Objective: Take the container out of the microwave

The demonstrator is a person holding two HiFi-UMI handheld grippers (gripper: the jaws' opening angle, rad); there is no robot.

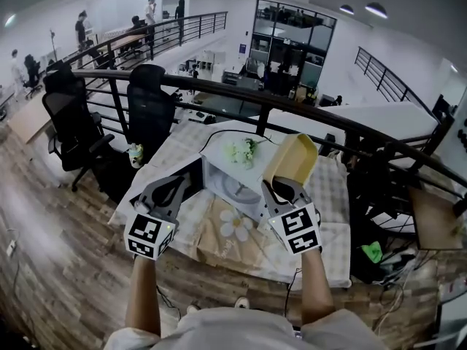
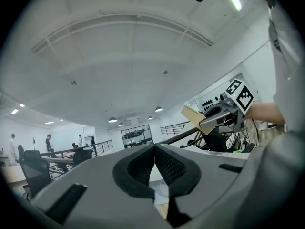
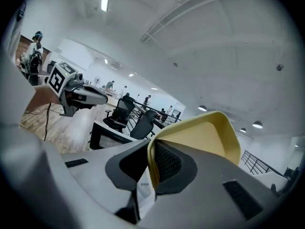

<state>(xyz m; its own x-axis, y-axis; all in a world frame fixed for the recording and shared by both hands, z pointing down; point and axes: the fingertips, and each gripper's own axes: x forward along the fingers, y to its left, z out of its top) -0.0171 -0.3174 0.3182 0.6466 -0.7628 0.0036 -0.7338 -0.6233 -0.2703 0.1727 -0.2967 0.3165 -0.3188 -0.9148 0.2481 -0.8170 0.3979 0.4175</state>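
A yellow plastic container [image 1: 292, 159] is held up in the air, right of the microwave's open front, with my right gripper [image 1: 281, 188] shut on its rim. In the right gripper view the rim [image 3: 151, 175] sits pinched between the two pads and the yellow container [image 3: 200, 137] rises beyond them. The white microwave [image 1: 244, 172] stands on the table with its door [image 1: 191, 181] swung open to the left and the turntable [image 1: 237, 189] bare. My left gripper [image 1: 186, 181] hovers by the door, its jaws shut with nothing between them; the left gripper [image 2: 154, 151] shows its pads touching.
The table [image 1: 332, 195] wears a checked and floral cloth. White flowers [image 1: 242, 150] lie on top of the microwave. A dark curved railing [image 1: 350, 126] runs behind the table, and black office chairs [image 1: 149, 104] stand to the left. A green object [image 1: 373, 251] lies on the floor at right.
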